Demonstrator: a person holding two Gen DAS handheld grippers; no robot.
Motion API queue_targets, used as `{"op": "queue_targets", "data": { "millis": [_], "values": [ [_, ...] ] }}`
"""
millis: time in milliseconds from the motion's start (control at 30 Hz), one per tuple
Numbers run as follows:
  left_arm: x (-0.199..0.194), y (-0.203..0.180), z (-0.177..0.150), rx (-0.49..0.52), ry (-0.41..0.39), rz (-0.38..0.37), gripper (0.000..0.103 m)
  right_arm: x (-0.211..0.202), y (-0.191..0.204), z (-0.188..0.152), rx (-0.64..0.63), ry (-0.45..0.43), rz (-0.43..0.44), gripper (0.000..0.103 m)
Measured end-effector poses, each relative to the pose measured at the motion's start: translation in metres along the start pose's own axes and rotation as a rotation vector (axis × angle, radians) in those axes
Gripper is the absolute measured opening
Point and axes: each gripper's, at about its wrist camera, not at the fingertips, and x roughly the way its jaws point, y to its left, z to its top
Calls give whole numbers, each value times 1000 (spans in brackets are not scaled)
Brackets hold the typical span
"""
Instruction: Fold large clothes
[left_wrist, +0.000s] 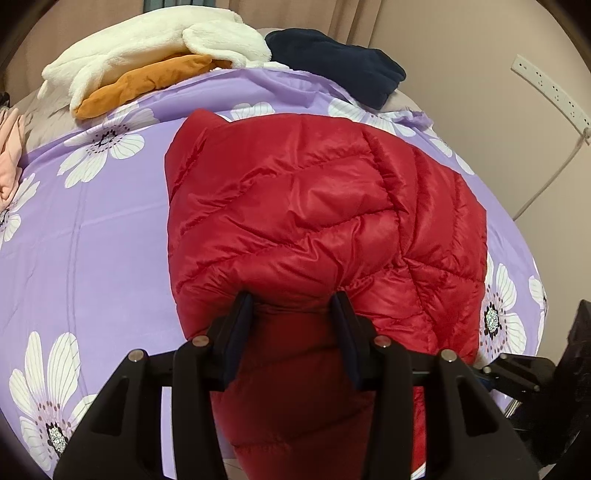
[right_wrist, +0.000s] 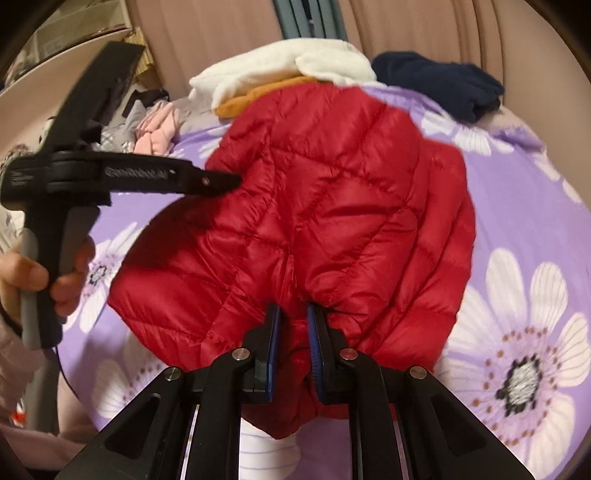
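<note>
A red quilted puffer jacket (left_wrist: 314, 206) lies bunched on the purple flowered bedsheet (left_wrist: 92, 229). My left gripper (left_wrist: 291, 306) is shut on a thick fold at the jacket's near edge, and red fabric fills the gap between its pads. In the right wrist view the jacket (right_wrist: 332, 192) spreads ahead of my right gripper (right_wrist: 294, 315), which is shut on a narrower pinch of its near hem. That view also shows the left gripper (right_wrist: 231, 181) from the side, its tip at the jacket's left edge, with a hand (right_wrist: 22, 273) on its grip.
At the far side of the bed lie a white fleece (left_wrist: 147, 40) on an orange garment (left_wrist: 144, 85) and a navy garment (left_wrist: 340, 62). Pink clothes (right_wrist: 157, 129) sit at the left. A white power strip (left_wrist: 550, 92) and cord hang on the right wall.
</note>
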Motion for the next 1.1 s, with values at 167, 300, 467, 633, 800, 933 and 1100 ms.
{"op": "queue_targets", "data": {
  "millis": [167, 300, 467, 633, 800, 933, 1100],
  "values": [
    [-6, 7, -2, -28, 4, -16, 46, 6, -2, -5, 23, -10, 15, 12],
    [-36, 17, -16, -77, -34, -56, 46, -3, -8, -5, 60, -30, 47, 11],
    [-58, 15, -52, -76, -30, -126, 46, -6, -9, -8, 97, -40, 72, 12],
    [-46, 0, -74, -4, 16, -82, 47, -14, -10, -2, 133, -28, 105, 12],
    [-43, -4, -70, 0, 28, -67, 52, -52, -17, 27, 167, -158, 138, 14],
    [-43, -6, -72, 11, 36, -49, 52, -60, -20, 56, 177, -203, 90, 21],
    [-42, -8, -72, 23, 45, -40, 54, -40, -7, 81, 134, -171, 25, 21]
  ]
}}
